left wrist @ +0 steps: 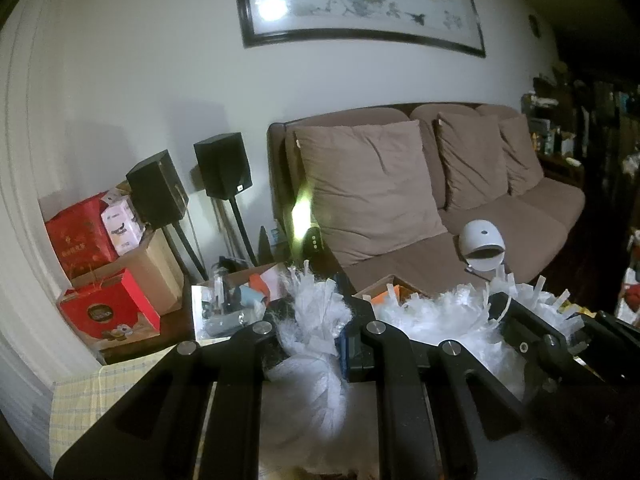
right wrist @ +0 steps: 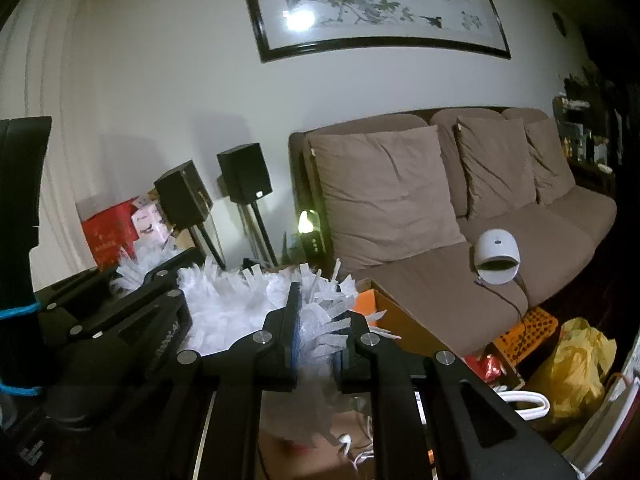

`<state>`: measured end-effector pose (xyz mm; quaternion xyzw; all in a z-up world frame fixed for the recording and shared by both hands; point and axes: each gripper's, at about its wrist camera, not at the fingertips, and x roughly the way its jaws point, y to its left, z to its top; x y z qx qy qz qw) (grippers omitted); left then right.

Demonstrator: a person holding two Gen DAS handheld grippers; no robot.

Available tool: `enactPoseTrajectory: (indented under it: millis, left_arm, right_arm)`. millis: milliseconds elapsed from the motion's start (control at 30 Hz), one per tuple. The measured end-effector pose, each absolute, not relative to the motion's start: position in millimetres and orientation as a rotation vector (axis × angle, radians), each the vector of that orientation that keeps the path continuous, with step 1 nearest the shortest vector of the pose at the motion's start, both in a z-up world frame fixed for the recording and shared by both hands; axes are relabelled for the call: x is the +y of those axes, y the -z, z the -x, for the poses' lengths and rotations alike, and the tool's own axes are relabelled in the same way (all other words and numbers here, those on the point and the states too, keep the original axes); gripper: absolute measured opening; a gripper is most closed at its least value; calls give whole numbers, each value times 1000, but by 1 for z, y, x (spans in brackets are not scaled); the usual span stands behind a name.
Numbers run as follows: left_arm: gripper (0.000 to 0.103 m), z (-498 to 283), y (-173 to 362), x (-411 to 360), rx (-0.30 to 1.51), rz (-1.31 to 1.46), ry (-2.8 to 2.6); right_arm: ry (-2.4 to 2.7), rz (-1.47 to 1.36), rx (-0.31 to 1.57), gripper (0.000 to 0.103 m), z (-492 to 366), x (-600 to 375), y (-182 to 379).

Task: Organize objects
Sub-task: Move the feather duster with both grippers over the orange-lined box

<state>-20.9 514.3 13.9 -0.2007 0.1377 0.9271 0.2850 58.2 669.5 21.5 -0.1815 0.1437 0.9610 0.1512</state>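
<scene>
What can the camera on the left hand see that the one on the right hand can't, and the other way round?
Only the left view shows the red gift box low against the wall. Only the right view shows the yellow plastic bag and the orange mat. Both show the brown sofa, the white dome gadget and the white fringed plastic pinched by both tongs.

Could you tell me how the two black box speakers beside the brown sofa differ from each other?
The nearer black box speaker is tilted and turned sideways, while the farther black box speaker stands nearly upright, its front towards the camera. The nearer one overlaps the open cardboard box of red packages; the farther one stands closer to the brown sofa, clear of the box. Both are dark, boxy, similar in size and raised on thin black stands.
</scene>
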Motion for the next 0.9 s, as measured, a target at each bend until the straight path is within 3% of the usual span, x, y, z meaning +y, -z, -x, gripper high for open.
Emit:
enactPoseTrajectory:
  millis: [900]
  left_arm:
    - [12,43,16,513,357,606,-2496]
  right_arm:
    - [-2715,618,427,11,-30,679,6]
